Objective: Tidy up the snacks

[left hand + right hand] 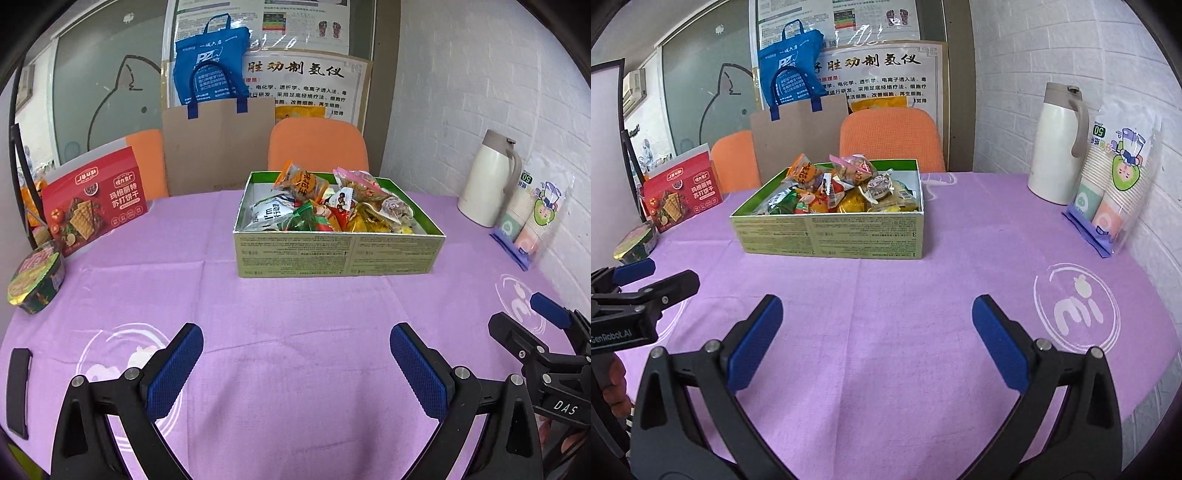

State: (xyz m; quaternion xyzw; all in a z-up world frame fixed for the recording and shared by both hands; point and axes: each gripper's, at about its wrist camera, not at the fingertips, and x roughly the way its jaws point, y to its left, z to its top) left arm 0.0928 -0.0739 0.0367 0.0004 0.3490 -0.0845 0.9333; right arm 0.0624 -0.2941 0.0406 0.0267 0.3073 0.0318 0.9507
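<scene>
A green cardboard box [332,253] [827,236] stands in the middle of the purple tablecloth, filled with several mixed snack packets [325,205] [842,188]. My left gripper [295,354] is open and empty, low over the cloth well in front of the box. My right gripper [877,321] is open and empty, also in front of the box. The right gripper shows at the right edge of the left wrist view [546,325]; the left gripper shows at the left edge of the right wrist view [646,284].
A red cracker box [92,199] [681,194] and a round noodle bowl [35,277] [637,242] sit at the left. A white thermos [487,177] [1058,144] and a pack of paper cups [532,218] [1119,181] stand at the right by the wall. Orange chairs [317,144] stand behind.
</scene>
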